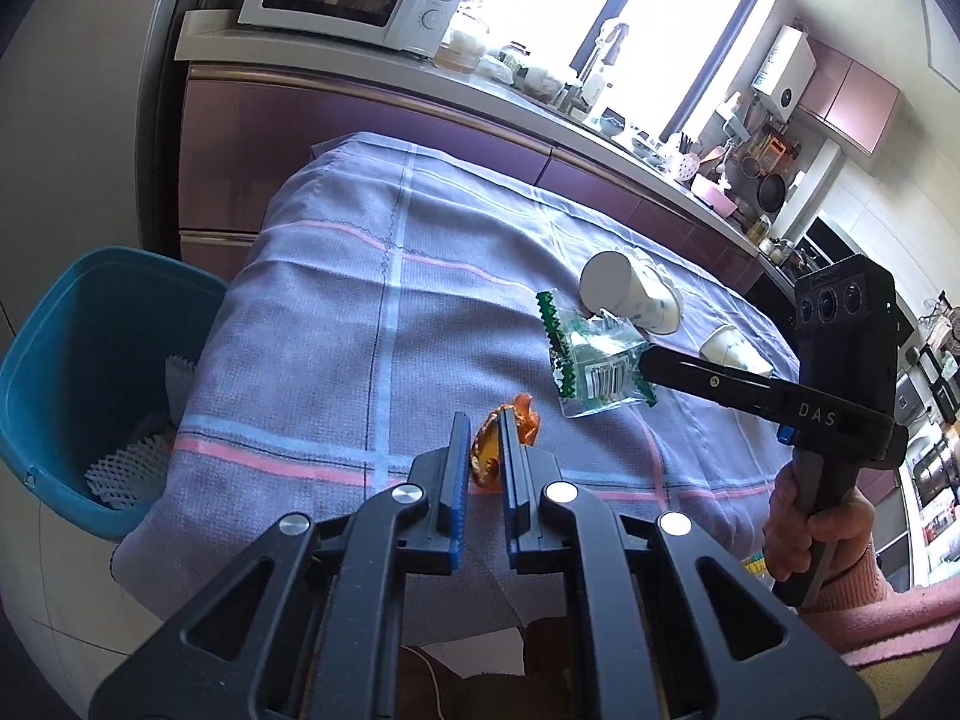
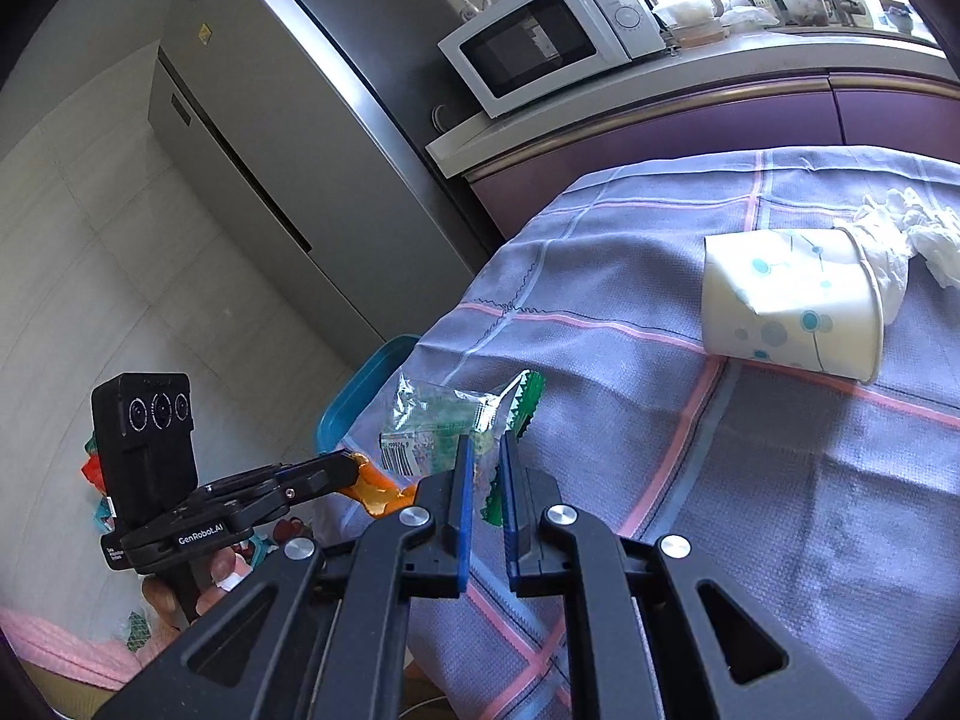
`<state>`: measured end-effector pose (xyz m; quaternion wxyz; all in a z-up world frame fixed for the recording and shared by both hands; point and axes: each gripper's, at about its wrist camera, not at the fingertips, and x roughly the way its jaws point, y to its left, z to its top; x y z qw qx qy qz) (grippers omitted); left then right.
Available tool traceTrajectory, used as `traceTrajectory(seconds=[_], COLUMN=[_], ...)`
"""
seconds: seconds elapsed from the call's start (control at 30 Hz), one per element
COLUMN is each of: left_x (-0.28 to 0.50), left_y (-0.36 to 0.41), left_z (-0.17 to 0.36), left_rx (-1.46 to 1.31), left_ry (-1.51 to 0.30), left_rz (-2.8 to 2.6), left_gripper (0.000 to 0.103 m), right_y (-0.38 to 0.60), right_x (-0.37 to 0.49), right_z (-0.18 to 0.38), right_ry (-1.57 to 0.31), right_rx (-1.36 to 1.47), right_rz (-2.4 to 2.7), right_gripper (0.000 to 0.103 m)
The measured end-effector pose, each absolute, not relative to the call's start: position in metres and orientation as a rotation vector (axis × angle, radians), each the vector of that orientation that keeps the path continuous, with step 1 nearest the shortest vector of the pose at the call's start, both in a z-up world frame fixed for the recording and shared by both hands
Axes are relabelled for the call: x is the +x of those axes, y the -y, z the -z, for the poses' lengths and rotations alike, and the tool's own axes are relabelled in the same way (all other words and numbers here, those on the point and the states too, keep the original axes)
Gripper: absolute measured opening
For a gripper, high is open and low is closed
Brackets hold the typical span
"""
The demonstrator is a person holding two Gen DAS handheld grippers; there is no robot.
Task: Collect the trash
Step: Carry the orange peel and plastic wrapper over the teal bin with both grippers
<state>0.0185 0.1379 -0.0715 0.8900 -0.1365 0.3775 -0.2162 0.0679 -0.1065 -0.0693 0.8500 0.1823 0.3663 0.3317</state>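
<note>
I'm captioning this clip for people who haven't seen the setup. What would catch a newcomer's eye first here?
Probably the two grippers, each pinching trash over the checked tablecloth: the left gripper holds an orange wrapper, the right gripper a clear green-edged wrapper. Next, the tipped paper cup lying mid-table beside a crumpled tissue, and the blue bin at the table's left edge.

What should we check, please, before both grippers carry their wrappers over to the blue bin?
1. Left gripper jaws shut on orange wrapper: ok.
2. Right gripper jaws shut on green wrapper: ok.
3. Blue bin open and in view beside the table: ok.
4. Room left in the bin above the white foam netting: ok.
5. Wrappers lifted clear of the tablecloth: cannot tell.
6. Paper cup left lying on the cloth for later: ok.
</note>
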Motion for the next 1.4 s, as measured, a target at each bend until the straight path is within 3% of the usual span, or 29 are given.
traceTrajectory(seconds=[0.27,0.33,0.4,0.5,1.4], left_x=[0.025,0.026,0.027,0.025,-0.009], left_y=[-0.137,-0.138,-0.139,-0.138,-0.263], left_z=[0.098,0.100,0.101,0.101,0.041], left_rx=[-0.284,-0.294,-0.289,-0.284,-0.355], left_ry=[-0.836,-0.831,-0.829,-0.811,-0.622], left_rz=[0.485,0.493,0.491,0.485,0.141], left_gripper=[0.022,0.021,0.011,0.008,0.007], right_y=[0.104,0.103,0.102,0.099,0.019], right_x=[0.072,0.072,0.072,0.075,0.108], right_z=[0.077,0.078,0.078,0.077,0.049], right_ry=[-0.807,-0.813,-0.815,-0.812,-0.794], right_rx=[0.395,0.392,0.392,0.393,0.324], right_rz=[-0.694,-0.694,-0.695,-0.695,-0.874], right_gripper=[0.008,0.008,0.008,0.008,0.008])
